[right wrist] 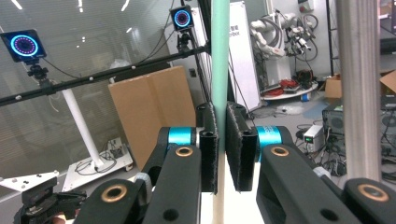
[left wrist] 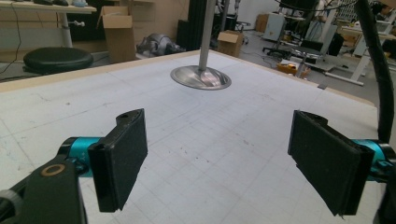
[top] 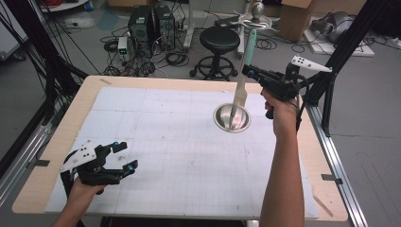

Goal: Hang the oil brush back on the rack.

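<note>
A long utensil with a mint-green handle (top: 251, 41) and a pale lower part (top: 241, 92) stands nearly upright, its tip down in a round steel bowl (top: 231, 118) on the white gridded mat (top: 179, 156). My right gripper (top: 247, 71) is shut on the utensil's handle (right wrist: 219, 70), which runs straight up between the jaws of that gripper (right wrist: 221, 144). My left gripper (top: 126, 156) hovers over the mat's near left corner, open and holding nothing. In the left gripper view its pads (left wrist: 121, 154) stand wide apart, and the bowl (left wrist: 201, 77) with the utensil's shaft (left wrist: 206, 32) lies far ahead.
The mat covers a wooden table (top: 52, 156). A black stool (top: 220, 40), computer towers (top: 151, 21) and cables sit on the floor beyond the far edge. A black frame post (top: 347, 45) rises at the table's right. A grey pole (right wrist: 358, 88) stands close to my right gripper.
</note>
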### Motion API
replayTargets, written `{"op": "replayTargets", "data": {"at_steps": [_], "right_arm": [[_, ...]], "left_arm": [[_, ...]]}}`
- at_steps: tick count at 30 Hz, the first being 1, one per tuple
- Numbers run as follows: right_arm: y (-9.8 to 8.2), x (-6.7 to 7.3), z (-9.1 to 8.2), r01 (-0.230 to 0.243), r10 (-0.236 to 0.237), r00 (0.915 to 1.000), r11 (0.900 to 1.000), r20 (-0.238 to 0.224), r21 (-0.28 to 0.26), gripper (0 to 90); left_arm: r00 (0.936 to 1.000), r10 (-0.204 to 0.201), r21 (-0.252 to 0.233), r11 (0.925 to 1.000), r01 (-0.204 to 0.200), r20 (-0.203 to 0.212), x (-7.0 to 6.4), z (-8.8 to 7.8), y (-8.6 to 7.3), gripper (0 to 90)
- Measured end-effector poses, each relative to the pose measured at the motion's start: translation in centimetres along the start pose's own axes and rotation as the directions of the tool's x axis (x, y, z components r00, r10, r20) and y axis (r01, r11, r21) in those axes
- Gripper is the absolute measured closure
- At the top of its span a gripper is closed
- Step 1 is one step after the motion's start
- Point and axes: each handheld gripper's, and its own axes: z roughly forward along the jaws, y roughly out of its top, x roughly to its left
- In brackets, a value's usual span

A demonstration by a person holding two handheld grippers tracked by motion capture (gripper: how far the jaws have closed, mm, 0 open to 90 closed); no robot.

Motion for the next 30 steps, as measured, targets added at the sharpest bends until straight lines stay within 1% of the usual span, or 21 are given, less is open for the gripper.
{"op": "replayTargets", "data": {"at_steps": [8, 11, 14, 17, 18, 19, 20, 21, 22, 23, 24, 25, 26, 27, 28, 29, 30], "right_arm": [[-0.1, -0.3, 0.1, -0.009, 0.009, 0.9999, 1.0, 0.005, 0.005, 84.3], [-0.2, -0.5, 0.2, -0.017, 0.017, 0.9998, 1.0, 0.014, 0.006, 84.3], [-0.3, -0.5, 0.3, -0.018, 0.018, 0.9997, 1.0, 0.017, 0.016, 84.3], [-0.3, -0.5, 0.3, -0.01, 0.009, 0.9991, 1.0, 0.042, 0.023, 83.0], [-0.3, -0.5, 0.3, -0.01, 0.009, 0.9991, 1.0, 0.042, 0.023, 83.0], [-0.3, -0.3, 0.2, -0.008, 0.007, 0.9975, 1.0, 0.07, 0.022, 67.5], [-0.3, -0.3, 0.1, -0.017, 0.015, 0.9951, 1.0, 0.098, 0.017, 60.7], [-0.3, -0.3, 0.1, -0.017, 0.015, 0.9951, 1.0, 0.098, 0.017, 60.7], [-0.4, 0.0, -0.3, -0.004, 0.001, 0.9921, 1.0, 0.125, 0.025, 56.0], [-0.4, 0.0, -0.3, -0.004, 0.001, 0.9921, 1.0, 0.125, 0.025, 56.0], [-0.5, 0.4, -0.6, 0.019, -0.023, 0.9844, 0.999, 0.174, 0.028, 38.8], [-0.6, 0.6, -0.8, 0.037, -0.042, 0.9773, 0.999, 0.208, 0.026, 31.1], [-0.6, 0.6, -0.8, 0.037, -0.042, 0.9773, 0.999, 0.208, 0.026, 31.1], [-1.0, 1.2, -1.4, 0.081, -0.092, 0.9622, 0.995, 0.256, 0.053, 24.8], [-1.0, 1.2, -1.4, 0.081, -0.092, 0.9622, 0.995, 0.256, 0.053, 24.8], [-1.2, 1.5, -1.7, 0.098, -0.115, 0.9557, 0.992, 0.271, 0.076, 22.6], [-1.9, 2.1, -2.4, 0.135, -0.172, 0.9357, 0.981, 0.308, 0.139, 20.9]], "left_arm": [[1.0, -0.001, 0.006, 1.0, 0.001, 0.002, -0.1, 0.0, 0.0, 20.2], [1.0, -0.003, 0.005, 1.0, 0.003, 0.002, -0.1, 0.0, 0.0, 20.2], [1.0, -0.003, 0.005, 1.0, 0.003, 0.002, -0.1, 0.0, 0.0, 20.2], [1.0, -0.002, 0.007, 1.0, 0.002, 0.0, 0.0, 0.0, -0.1, 20.2], [1.0, -0.002, 0.007, 1.0, 0.002, 0.0, 0.0, 0.0, -0.1, 20.2], [1.0, -0.005, 0.006, 1.0, 0.005, -0.001, 0.0, -0.1, -0.1, 20.2], [1.0, -0.005, 0.006, 1.0, 0.005, -0.001, 0.0, -0.1, -0.1, 20.1], [1.0, -0.004, 0.005, 1.0, 0.004, -0.001, 0.0, -0.1, -0.1, 20.1], [1.0, -0.006, 0.004, 1.0, 0.006, -0.004, 0.1, -0.1, -0.1, 20.1], [1.0, -0.006, 0.004, 1.0, 0.006, -0.004, 0.1, -0.1, -0.1, 20.1], [1.0, -0.004, 0.003, 1.0, 0.004, -0.006, 0.1, -0.1, -0.1, 20.1], [1.0, -0.005, 0.004, 1.0, 0.005, -0.006, 0.2, -0.2, -0.1, 20.1], [1.0, -0.005, 0.004, 1.0, 0.005, -0.006, 0.2, -0.2, -0.1, 20.1], [0.9999, -0.011, 0.002, 0.9999, 0.011, -0.013, 0.4, -0.4, -0.1, 20.0], [0.9999, -0.011, 0.002, 0.9999, 0.011, -0.013, 0.4, -0.4, -0.1, 19.9], [0.9997, -0.015, -0.001, 0.9999, 0.015, -0.017, 0.5, -0.5, -0.2, 19.9], [0.9996, -0.02, -0.003, 0.9998, 0.02, -0.021, 0.6, -0.6, -0.2, 19.9]]}}
